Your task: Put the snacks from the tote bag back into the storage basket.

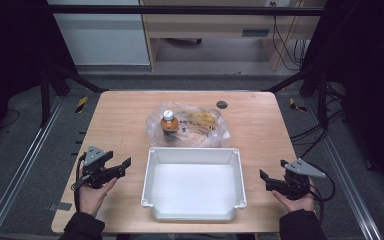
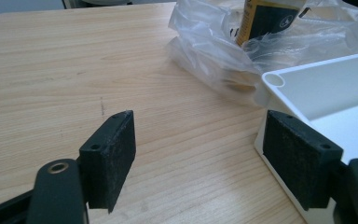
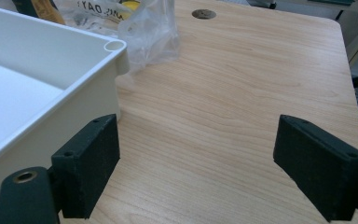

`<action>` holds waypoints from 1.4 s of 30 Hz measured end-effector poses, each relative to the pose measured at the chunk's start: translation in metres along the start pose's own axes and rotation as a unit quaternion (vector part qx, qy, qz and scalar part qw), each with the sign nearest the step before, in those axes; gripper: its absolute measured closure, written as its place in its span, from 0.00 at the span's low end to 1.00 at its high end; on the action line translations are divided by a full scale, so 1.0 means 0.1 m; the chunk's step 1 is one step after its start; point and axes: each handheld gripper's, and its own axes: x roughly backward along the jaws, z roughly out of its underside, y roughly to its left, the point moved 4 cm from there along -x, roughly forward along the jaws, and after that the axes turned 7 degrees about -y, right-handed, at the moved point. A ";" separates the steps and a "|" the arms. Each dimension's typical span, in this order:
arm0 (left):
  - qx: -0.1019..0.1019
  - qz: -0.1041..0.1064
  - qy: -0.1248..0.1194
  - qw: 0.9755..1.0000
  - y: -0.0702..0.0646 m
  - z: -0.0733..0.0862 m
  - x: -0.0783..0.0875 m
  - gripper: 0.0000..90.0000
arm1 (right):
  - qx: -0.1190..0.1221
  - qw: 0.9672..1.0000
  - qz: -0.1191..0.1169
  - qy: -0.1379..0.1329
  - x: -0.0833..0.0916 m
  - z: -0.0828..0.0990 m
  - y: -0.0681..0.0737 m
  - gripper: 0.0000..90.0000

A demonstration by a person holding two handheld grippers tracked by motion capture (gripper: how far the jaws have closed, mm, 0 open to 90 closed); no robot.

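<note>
I have both jaws spread wide and pinching nothing: the left gripper (image 1: 122,167) sits on the bench (image 1: 120,125) just off the left wall of the white tray (image 1: 193,155), the right gripper (image 1: 266,181) just off its right wall.

What I judge to be in hand is the clear plastic bag (image 1: 207,131) lying beyond the tray's far rim, with a small bottle (image 1: 168,125) standing in its left part and some yellowish, printed items in the rest, too crumpled over for me to name. From the left gripper view the bag (image 2: 205,51) is ahead of my jaws and off to the right, past the tray's rounded corner (image 2: 275,80); the bottle (image 2: 261,21) shows a yellow and dark label through the film. From the right gripper view the bag (image 3: 149,28) is ahead and to the left of the jaws, touching the tray's corner.

I expect the film to be thin, limp and slippery, so a pinch on a loose fold would likely slide or stretch, and the contents would sag and shift. The bottle looks stiff and is probably the heaviest part; it looks top-heavy enough to tip. I would take the bottle's body through the film with the left jaws, and gather a bunched fold of the bag with the right.
</note>
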 end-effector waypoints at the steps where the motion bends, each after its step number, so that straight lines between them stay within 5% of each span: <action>1: -0.001 0.001 0.001 1.000 -0.01 0.00 0.00 0.28 | -0.001 1.000 -0.001 -0.001 0.00 0.00 0.00 0.17; 42: -0.030 0.041 -0.027 0.998 -0.33 -0.33 -0.10 0.27 | -0.008 0.999 -0.020 -0.028 0.04 -0.13 0.11 0.16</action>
